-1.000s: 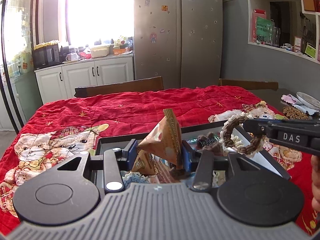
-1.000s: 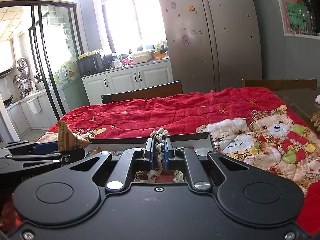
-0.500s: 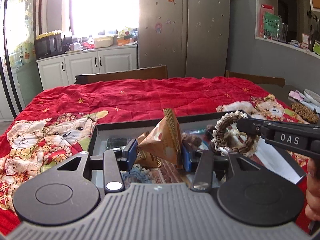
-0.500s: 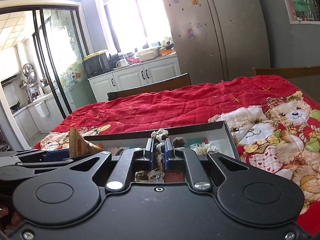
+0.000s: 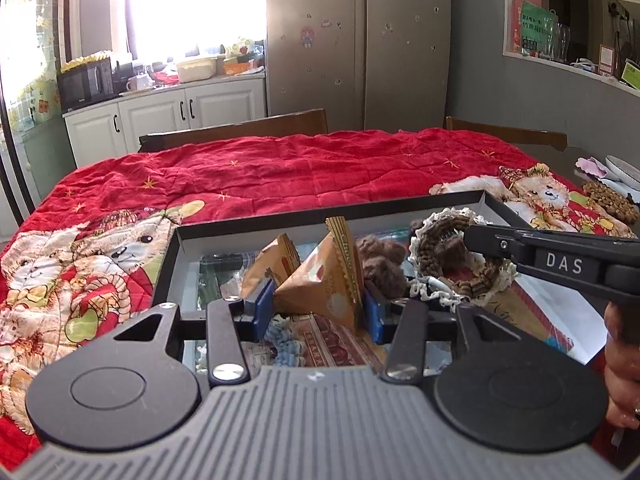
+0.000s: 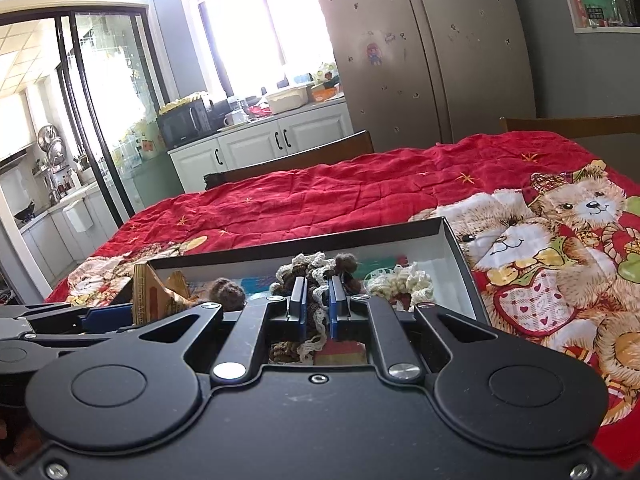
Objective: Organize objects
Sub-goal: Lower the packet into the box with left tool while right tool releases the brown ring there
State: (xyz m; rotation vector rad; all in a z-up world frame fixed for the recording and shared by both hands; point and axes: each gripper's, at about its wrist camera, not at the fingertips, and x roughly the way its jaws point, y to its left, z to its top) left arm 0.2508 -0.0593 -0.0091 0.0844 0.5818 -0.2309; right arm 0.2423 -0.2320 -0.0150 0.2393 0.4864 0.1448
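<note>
While clamped in the left gripper (image 5: 318, 307), snack packet (image 5: 324, 280) above tray (image 5: 280, 222).

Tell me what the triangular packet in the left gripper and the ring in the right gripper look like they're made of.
Triangular packet: looks like printed paper or film with a matte tan finish; its crimped, serrated edge suggests a sealed wrapper. Ring: crocheted yarn, brown with a cream lacy border; the looped stitches and fuzzy surface show it is soft.
</note>
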